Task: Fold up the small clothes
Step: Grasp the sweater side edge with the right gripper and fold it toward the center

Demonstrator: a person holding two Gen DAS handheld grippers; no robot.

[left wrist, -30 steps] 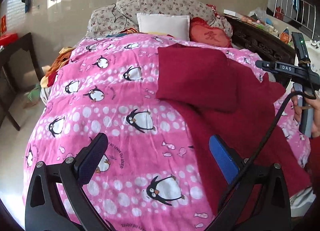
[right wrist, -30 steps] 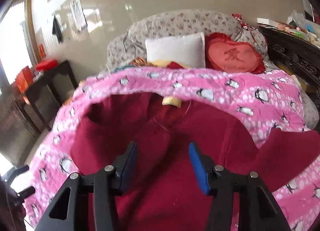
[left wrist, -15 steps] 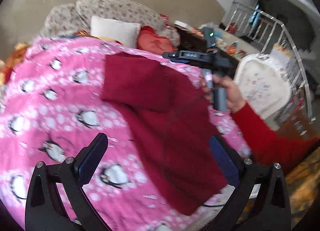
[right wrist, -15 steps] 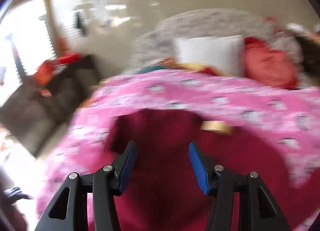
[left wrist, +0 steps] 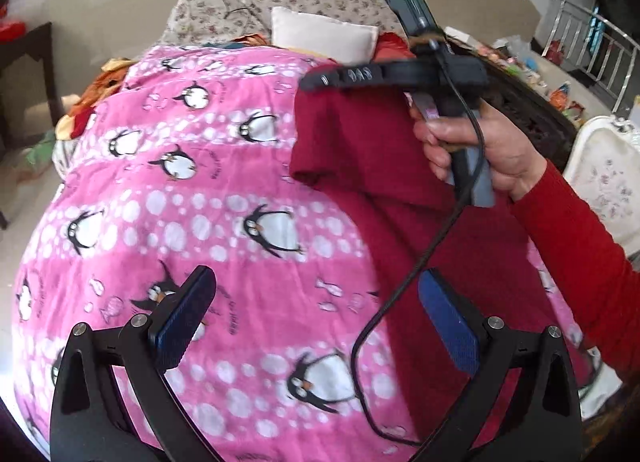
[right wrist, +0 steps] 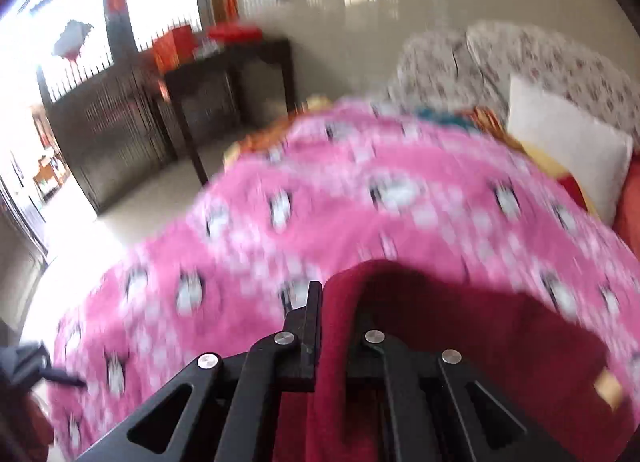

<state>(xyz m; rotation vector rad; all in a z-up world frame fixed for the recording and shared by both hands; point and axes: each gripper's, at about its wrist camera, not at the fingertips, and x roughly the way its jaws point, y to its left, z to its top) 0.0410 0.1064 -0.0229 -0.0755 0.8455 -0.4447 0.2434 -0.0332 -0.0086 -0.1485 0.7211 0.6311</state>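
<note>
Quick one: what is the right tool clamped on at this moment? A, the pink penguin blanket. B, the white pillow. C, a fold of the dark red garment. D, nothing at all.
C: in the right wrist view the right tool is shut on a ridge of the dark red garment rising between its fingers.

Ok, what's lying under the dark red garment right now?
The pink penguin blanket lies under the red garment and shows around it. Whatever is beneath the blanket is covered.
</note>
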